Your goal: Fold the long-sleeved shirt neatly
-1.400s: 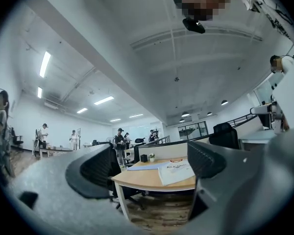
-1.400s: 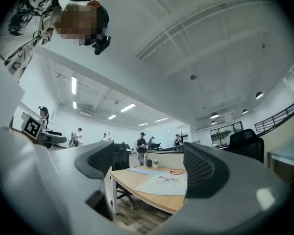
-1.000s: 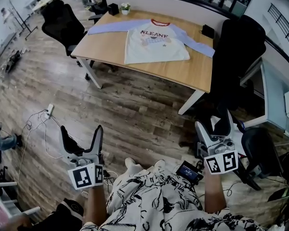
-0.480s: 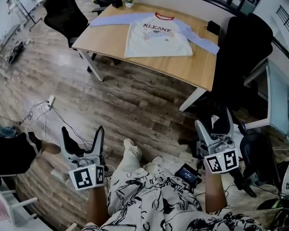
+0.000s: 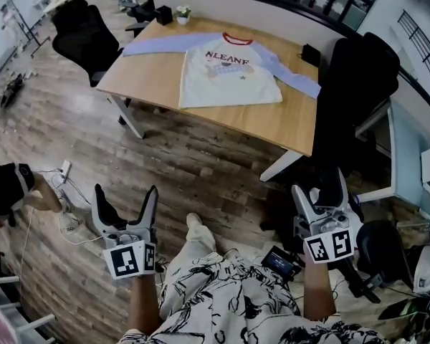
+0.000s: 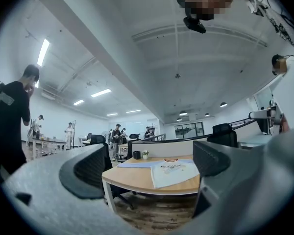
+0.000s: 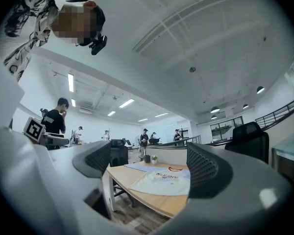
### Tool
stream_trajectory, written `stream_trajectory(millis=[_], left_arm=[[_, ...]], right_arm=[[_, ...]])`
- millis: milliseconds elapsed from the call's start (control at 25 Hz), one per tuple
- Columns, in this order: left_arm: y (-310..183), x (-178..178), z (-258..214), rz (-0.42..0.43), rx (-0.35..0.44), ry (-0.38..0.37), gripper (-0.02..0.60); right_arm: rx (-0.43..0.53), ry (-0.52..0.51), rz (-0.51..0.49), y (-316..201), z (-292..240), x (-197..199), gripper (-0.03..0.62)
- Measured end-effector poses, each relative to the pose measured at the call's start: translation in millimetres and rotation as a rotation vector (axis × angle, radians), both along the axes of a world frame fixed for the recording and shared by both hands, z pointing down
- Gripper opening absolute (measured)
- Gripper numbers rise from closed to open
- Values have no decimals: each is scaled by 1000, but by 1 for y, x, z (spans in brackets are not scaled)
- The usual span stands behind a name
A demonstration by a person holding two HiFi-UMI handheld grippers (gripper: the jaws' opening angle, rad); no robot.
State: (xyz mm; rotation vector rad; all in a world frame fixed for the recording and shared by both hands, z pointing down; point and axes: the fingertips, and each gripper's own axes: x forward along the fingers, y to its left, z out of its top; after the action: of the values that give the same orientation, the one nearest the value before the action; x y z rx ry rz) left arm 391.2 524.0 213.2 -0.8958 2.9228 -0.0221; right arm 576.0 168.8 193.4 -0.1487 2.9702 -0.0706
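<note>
Well short of the worktop, both grippers hang over the wooden floor with nothing between their jaws. The left gripper is spread wide, and so is the right gripper, each framing the distant worktop in its own view. On that worktop the long-sleeved shirt lies flat and face up, with its cream body toward the near edge and its red collar toward the far edge. Its pale blue sleeves are stretched out to either side, the right sleeve reaching the worktop's corner beside a black office chair. Folding has not begun. The shirt looks like a light, limp knit that would sag and wrinkle if lifted by one point. A sound hold would be a pinch at each cuff, or at shoulder and hem together, carrying the cloth low over the smooth wood.
</note>
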Motion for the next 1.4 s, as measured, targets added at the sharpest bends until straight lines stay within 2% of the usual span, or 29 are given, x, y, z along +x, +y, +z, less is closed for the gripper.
stream_trajectory(millis=[160,520,720,920,1040,1200,1400], left_arm=[[-6,-51,-1,12,10,-12,546],[4,-147,-7,25,52,-23,534],[15,-182,-11,33,45,-22,534],[16,-205,3,29,53,15,535],[6,-218,12,36,41,31,534],[-16,-235,20,68,-19,25,528],[-48,-278,20,52,-24,21,525]], right_arm=[[27,-5,13,-4,-5,-44,477],[15,-48,31,2,-14,-141,477],[18,-38,43,10,-17,-174,477],[3,-5,60,4,-7,-190,477],[-2,7,65,-4,0,-204,477],[15,18,52,-17,7,-229,477],[8,2,51,-52,9,-274,477]])
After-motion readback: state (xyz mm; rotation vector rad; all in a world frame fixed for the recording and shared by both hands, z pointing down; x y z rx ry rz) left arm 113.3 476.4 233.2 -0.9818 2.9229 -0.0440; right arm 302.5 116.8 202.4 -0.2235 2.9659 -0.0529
